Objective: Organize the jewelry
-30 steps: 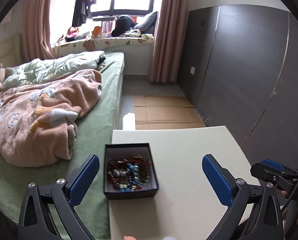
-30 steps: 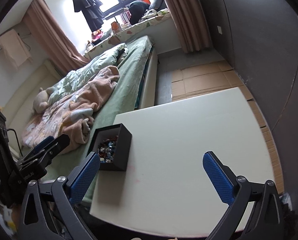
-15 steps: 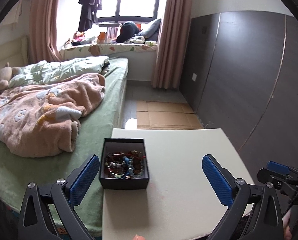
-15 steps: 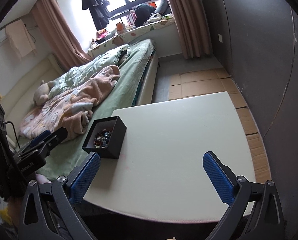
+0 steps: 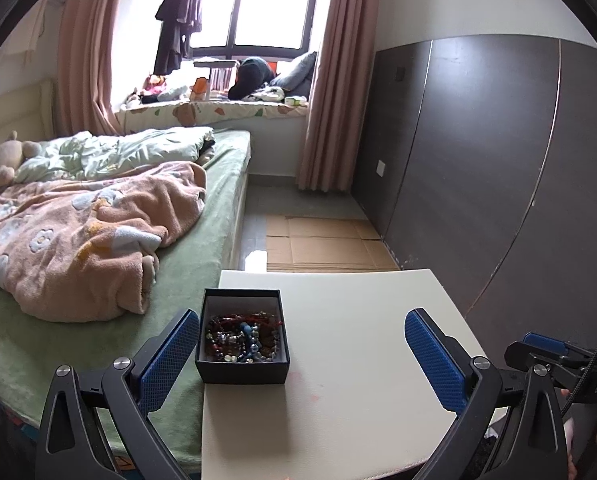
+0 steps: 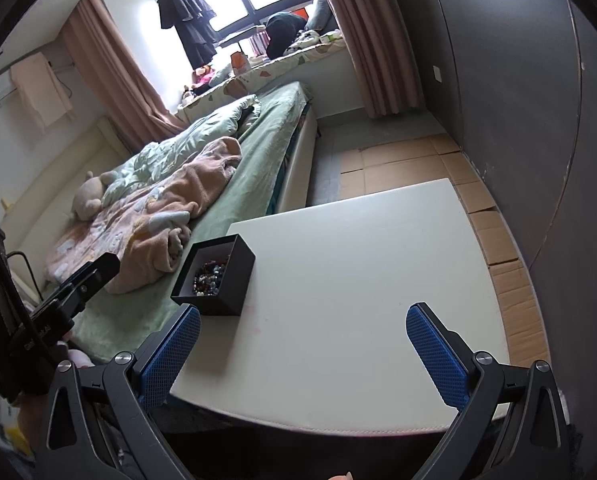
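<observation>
A small black open box [image 5: 242,366] holds a tangle of beaded jewelry [image 5: 242,338] in red, blue and clear beads. It sits at the left edge of a white table [image 5: 358,360]. The box also shows in the right wrist view [image 6: 222,286], with the beads [image 6: 209,273] inside. My left gripper [image 5: 302,354] is open and empty, held above the table's near side, with the box just right of its left finger. My right gripper [image 6: 303,350] is open and empty, above the table's near edge, right of the box.
A bed [image 5: 202,248] with a green sheet and a pink blanket [image 5: 78,232] lies against the table's left side. A dark panelled wall [image 5: 498,180] runs along the right. Cardboard sheets [image 5: 322,244] cover the floor beyond the table. The right gripper shows at the left wrist view's right edge [image 5: 554,356].
Both grippers have drawn back and tilted upward; the box now looks smaller and farther away, and more of the room shows. Both stay open and empty.
</observation>
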The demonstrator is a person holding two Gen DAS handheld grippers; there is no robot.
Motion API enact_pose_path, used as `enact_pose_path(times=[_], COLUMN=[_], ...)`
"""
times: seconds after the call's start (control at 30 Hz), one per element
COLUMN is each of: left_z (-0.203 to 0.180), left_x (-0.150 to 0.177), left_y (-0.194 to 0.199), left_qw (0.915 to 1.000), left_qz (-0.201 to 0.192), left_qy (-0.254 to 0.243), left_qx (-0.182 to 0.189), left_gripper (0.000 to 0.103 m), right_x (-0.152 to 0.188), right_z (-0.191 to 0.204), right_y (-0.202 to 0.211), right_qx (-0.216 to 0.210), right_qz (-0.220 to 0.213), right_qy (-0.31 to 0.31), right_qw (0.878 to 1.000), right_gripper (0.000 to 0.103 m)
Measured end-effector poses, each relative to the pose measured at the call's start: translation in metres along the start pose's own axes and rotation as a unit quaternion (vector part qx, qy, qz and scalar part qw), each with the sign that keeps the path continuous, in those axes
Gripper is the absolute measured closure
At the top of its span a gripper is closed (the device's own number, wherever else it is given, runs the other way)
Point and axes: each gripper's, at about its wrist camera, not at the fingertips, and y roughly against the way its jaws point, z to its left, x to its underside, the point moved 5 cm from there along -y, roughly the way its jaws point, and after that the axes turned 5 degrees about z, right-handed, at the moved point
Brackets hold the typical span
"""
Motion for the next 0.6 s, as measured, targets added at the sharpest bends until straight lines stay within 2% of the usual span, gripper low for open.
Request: enact_pose_path(times=[0.6], left_z=[0.007], left_x=[-0.003], left_y=[0.012], left_qw=[0.9997], left_qz=[-0.017], left_qy=[0.013], left_qx=[-0.006], left_gripper=[0.000], right_x=[-0.001], right_z=[0.004], right_y=[0.004], right_qx=[-0.005], right_qz=[-0.007], right_qy=[0.003], right_qw=[1.000], right_gripper=[0.000])
